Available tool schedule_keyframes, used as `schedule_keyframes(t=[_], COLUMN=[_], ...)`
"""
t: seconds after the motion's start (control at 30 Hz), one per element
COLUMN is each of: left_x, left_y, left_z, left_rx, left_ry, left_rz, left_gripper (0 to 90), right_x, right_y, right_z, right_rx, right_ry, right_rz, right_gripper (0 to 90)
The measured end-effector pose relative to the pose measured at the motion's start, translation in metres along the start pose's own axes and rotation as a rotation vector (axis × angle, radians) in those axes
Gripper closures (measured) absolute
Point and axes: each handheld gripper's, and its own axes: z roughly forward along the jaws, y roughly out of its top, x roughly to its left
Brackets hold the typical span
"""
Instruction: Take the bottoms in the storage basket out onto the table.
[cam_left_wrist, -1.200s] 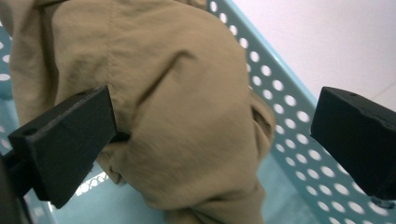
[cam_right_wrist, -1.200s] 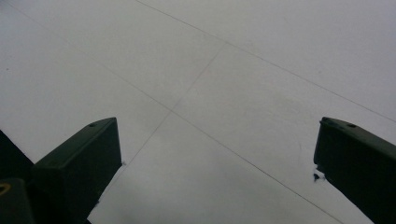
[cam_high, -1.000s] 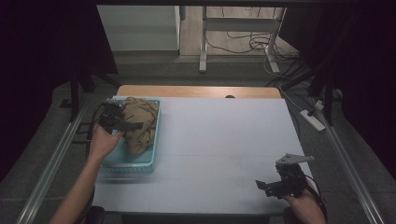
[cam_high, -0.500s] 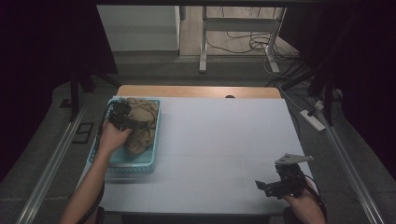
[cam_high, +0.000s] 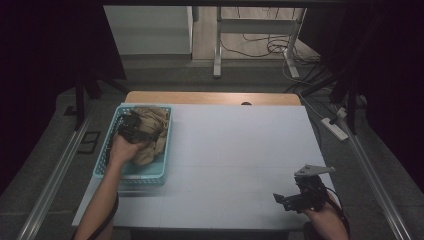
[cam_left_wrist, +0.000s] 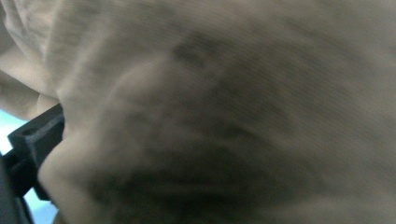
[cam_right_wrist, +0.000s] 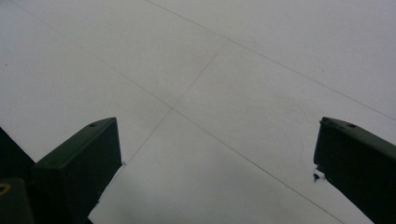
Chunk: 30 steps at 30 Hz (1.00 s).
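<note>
Cloth (cam_high: 151, 131), a crumpled tan heap, lies in the teal basket (cam_high: 109, 149) at the left side of the surface (cam_high: 235, 150), and that is where we see the left hand-held gripper (cam_high: 131, 125) pushed down into it. From the high view its black body sits on the near-left part of the heap, with the person's hand just behind it over the basket. In the left gripper view the tan fabric presses right up against the lens, blurred, and 1 black jaw pokes in at the lower left with cloth folded against it; we cannot tell whether the jaws are spread or pinching the cloth. The right hand-held gripper (cam_high: 296, 199) rests low at the near right corner of the surface, well apart from the basket. In the right gripper view its 2 jaws stand wide apart over bare white surface, holding nothing
</note>
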Motion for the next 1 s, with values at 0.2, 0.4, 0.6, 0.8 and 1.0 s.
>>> schedule_keyframes(t=[0.2, 0.4, 0.6, 0.8, 1.0], left_x=[-0.004, -0.005, -0.003, -0.002, -0.004], left_y=[-0.001, 0.001, 0.000, 0.002, 0.002], left_z=[-0.007, -0.014, -0.020, -0.040, -0.056], left_rx=[0.000, 0.051, 0.021, -0.047, -0.103], left_ry=[0.036, 0.010, 0.003, -0.026, -0.037], left_rz=[0.018, -0.043, -0.045, -0.071, -0.053], left_gripper=[23.9, 40.3, 46.4, 53.4, 54.5], right_x=[0.000, 0.000, 0.000, 0.000, 0.000], right_y=[0.000, 0.000, 0.000, 0.000, 0.000], right_z=[0.000, 0.000, 0.000, -0.001, -0.001], right_rx=[-0.002, -0.001, -0.005, -0.009, -0.014], right_ry=[-0.002, -0.001, 0.000, 0.004, 0.004], right_rz=[-0.005, -0.005, -0.006, -0.005, -0.007], right_gripper=[0.9, 0.9, 0.9, 0.9, 0.9])
